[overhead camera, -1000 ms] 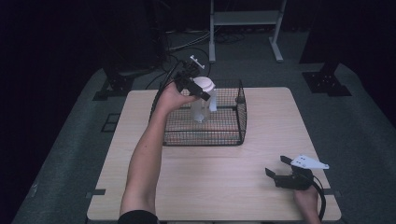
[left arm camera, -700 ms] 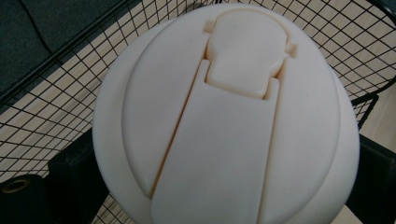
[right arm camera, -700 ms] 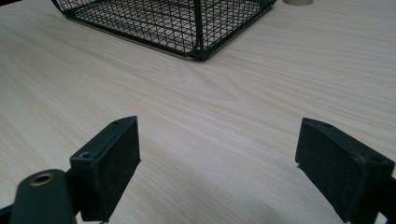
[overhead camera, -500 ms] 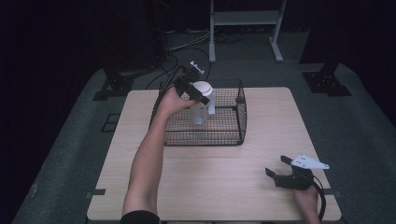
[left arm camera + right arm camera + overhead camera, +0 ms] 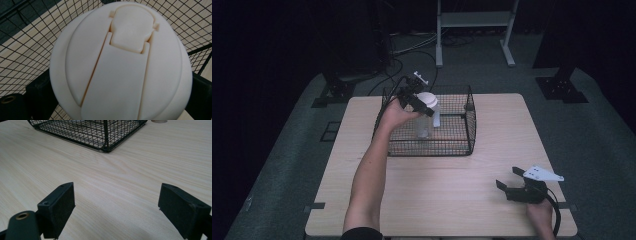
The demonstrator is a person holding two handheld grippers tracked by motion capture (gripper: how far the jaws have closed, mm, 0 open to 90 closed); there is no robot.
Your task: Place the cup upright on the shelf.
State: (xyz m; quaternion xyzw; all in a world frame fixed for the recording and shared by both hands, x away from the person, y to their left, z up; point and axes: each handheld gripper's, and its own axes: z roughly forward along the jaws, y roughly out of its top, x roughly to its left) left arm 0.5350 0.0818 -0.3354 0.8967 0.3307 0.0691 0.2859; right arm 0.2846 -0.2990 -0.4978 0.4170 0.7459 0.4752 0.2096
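The left tool (image 5: 421, 101) clamps the clear bottle's (image 5: 424, 125) smooth round white lid (image 5: 122, 62) over the black wire basket (image 5: 462, 145), while the right tool (image 5: 516, 185) rests with jaws apart on the pale wood-grain counter (image 5: 442, 190).

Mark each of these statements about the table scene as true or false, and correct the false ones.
1. The left tongs grip a bottle by its white lid. True.
2. The bottle is over the bare table, outside the wire basket. False: it is held inside the basket.
3. The right tongs are open with nothing between them. True.
4. The right tongs are reaching into the basket. False: they sit at the near right part of the wooden table, apart from the basket.
5. The basket is solid plastic. False: it is black wire mesh.
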